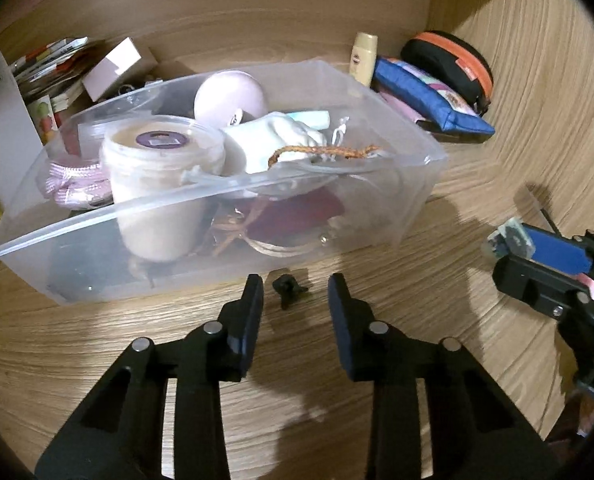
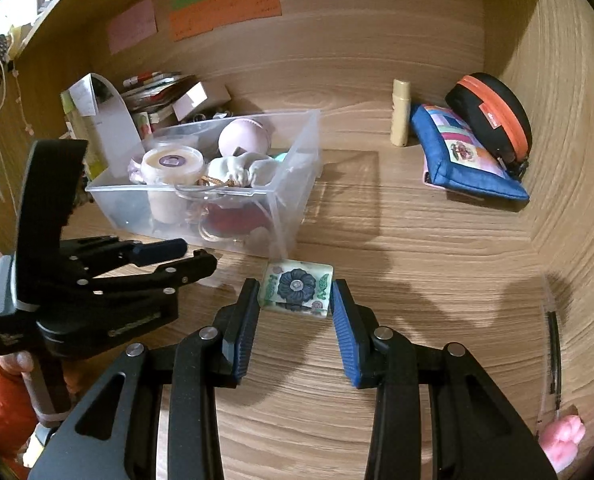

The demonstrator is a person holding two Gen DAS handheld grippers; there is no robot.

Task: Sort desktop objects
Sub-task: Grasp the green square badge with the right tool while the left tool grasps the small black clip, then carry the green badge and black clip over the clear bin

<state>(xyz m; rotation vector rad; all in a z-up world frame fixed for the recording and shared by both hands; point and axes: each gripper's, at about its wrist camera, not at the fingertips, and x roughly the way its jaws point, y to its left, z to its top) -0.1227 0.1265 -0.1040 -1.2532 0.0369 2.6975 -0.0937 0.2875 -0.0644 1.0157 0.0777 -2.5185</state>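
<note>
A clear plastic bin point(image 1: 337, 196) point(image 2: 293, 184) holds a cream tub point(image 1: 161, 176), a pale round case point(image 1: 229, 98), a white cloth pouch and cords. My left gripper point(image 1: 295, 296) is open just in front of the bin, with a small black clip point(image 1: 287, 286) on the desk between its fingertips. My right gripper point(image 2: 295, 292) is shut on a small pale block with a dark flower print point(image 2: 297, 288), held low over the desk near the bin's corner. The right gripper also shows at the right edge of the left wrist view point(image 1: 545, 256).
A blue patchwork pouch point(image 2: 461, 156), a black and orange zip case point(image 2: 493, 120) and a cream tube point(image 2: 400, 112) sit at the back right corner. Books and boxes point(image 2: 157, 96) stand behind the bin. A pink paw-shaped thing point(image 2: 563, 436) and a clear ruler lie at the right.
</note>
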